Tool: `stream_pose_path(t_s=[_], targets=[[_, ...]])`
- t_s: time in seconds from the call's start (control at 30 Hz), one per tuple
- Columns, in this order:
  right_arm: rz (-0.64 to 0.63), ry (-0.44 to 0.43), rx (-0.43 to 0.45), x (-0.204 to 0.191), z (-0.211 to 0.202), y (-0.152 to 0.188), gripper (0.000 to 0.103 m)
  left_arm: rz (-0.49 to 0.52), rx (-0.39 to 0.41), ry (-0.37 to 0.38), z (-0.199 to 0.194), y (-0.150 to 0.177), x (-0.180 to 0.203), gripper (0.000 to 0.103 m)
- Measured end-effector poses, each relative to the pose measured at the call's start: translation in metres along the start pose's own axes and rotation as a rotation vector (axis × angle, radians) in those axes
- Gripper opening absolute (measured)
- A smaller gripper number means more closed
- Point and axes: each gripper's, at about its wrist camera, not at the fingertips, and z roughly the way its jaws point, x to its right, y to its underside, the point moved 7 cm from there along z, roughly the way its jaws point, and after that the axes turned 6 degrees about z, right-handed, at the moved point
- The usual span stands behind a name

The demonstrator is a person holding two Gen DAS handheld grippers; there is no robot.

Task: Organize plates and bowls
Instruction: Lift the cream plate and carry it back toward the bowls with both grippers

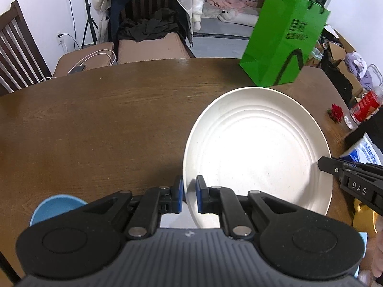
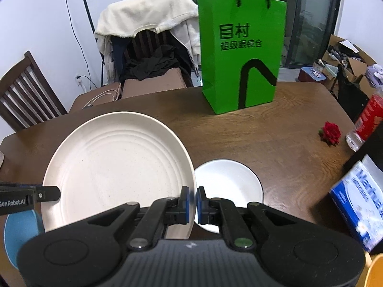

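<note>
While both tongs clamp opposite edges of one cream plate point(image 2: 115, 167), the dish hangs tilted above the brown bench point(image 1: 107, 124). Left tongs point(image 1: 189, 195) pinch its left rim between blue pads; right tongs point(image 2: 192, 204) pinch its right rim, jaws nearly touching. The plate is empty, showing only concentric ridges. At far left a blue bowl point(image 1: 55, 206) lies on the bench, mostly hidden behind the left tongs; its contents cannot be told. Just right of the cream plate, lower on the bench, rests a small white plate point(image 2: 232, 181), empty. Beyond stands a green paper bag point(image 2: 241, 52), upright, its interior unseen. Further right lie a red rose point(image 2: 331, 132), a red-labelled bottle point(image 2: 366, 122) and a blue-and-white packet point(image 2: 359, 203).
</note>
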Motion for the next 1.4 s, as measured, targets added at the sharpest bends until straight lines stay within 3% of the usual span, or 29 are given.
stream_pose_path(t_s=[0.67, 1.4], targets=[[0.043, 0.036, 0.018, 0.018, -0.066, 0.063, 0.006, 0.053, 0.008, 0.028, -0.048, 0.060, 0.029, 0.011], [0.072, 0.038, -0.004, 0.014, -0.110, 0.139, 0.006, 0.059, -0.010, 0.034, -0.083, 0.133, 0.027, 0.011]])
